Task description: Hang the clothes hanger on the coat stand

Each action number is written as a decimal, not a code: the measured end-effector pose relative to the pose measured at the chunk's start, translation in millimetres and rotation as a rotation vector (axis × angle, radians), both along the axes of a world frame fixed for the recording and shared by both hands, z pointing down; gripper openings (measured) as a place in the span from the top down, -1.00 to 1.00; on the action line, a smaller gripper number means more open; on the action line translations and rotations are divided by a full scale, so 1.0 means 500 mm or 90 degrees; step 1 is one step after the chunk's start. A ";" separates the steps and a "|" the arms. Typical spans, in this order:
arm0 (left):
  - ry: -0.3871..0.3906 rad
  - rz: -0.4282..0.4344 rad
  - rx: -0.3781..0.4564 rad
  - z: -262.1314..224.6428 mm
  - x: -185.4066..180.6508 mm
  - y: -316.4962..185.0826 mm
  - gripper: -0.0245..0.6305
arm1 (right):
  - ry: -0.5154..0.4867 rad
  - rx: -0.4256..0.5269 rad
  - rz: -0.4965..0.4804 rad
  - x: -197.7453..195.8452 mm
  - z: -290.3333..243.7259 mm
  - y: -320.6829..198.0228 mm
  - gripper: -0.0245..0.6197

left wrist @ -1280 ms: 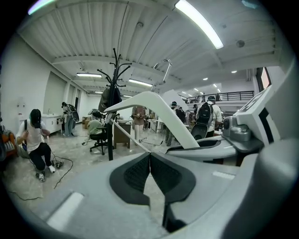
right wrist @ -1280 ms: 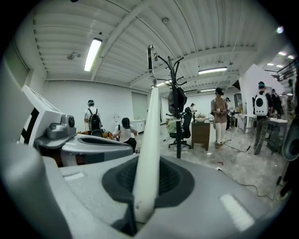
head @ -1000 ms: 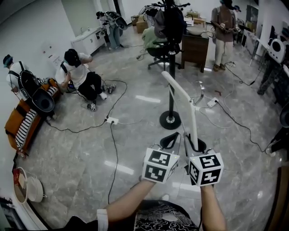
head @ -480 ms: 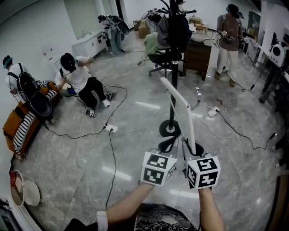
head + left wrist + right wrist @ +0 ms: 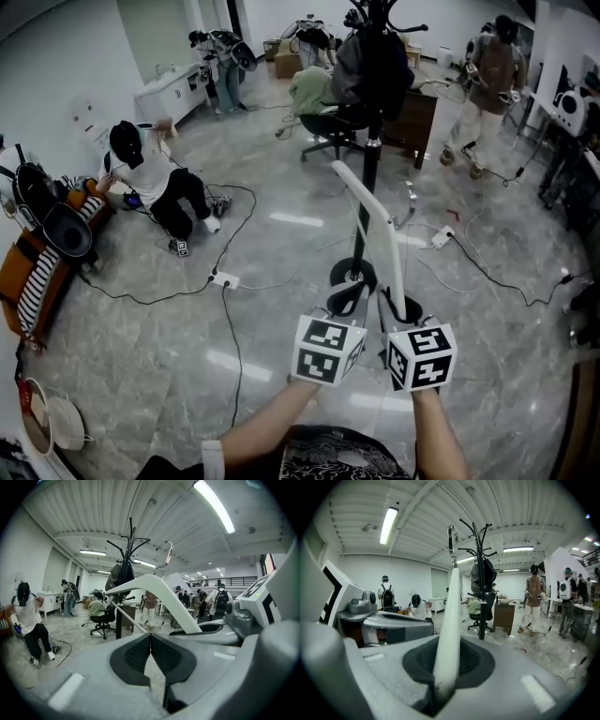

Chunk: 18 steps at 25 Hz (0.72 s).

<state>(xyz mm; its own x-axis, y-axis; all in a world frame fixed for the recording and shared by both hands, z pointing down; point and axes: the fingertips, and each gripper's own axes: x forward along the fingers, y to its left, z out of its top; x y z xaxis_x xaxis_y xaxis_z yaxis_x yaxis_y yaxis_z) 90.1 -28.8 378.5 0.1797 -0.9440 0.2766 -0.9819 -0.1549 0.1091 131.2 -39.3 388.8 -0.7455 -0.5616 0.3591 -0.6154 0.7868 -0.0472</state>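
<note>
Clothes hanger (image 5: 377,220), white, stands up out of the right gripper (image 5: 403,307), whose jaws are clamped on the lower end of one arm. The rest slopes up and away to its metal hook (image 5: 452,536) (clearest in the right gripper view). The left gripper (image 5: 349,298) sits just beside it, jaws pressed together on nothing. The dark coat stand (image 5: 368,169), draped with garments (image 5: 370,66), stands on the floor (image 5: 281,309) beyond the hanger, apart from it.

Hanger (image 5: 397,262) in the right claw (image 5: 401,303), coat stand (image 5: 371,159) ahead, left claw (image 5: 349,298) beside
</note>
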 end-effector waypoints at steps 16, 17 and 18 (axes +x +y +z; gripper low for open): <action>0.021 0.055 -0.010 0.005 -0.229 -0.143 0.91 | 0.024 -0.013 0.060 -0.220 0.014 -0.148 0.77; 0.020 0.059 -0.011 0.007 -0.235 -0.149 0.91 | 0.026 -0.014 0.063 -0.226 0.017 -0.154 0.77; 0.018 0.062 -0.010 0.009 -0.240 -0.155 0.91 | 0.028 -0.014 0.064 -0.231 0.020 -0.160 0.77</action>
<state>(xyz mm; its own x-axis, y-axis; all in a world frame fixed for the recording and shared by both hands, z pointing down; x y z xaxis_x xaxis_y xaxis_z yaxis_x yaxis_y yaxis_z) -29.6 -106.2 382.9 0.2784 -0.9172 0.2849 -0.9588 -0.2477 0.1392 15.7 -119.3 398.9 -0.6686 -0.6246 0.4036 -0.6934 0.7197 -0.0348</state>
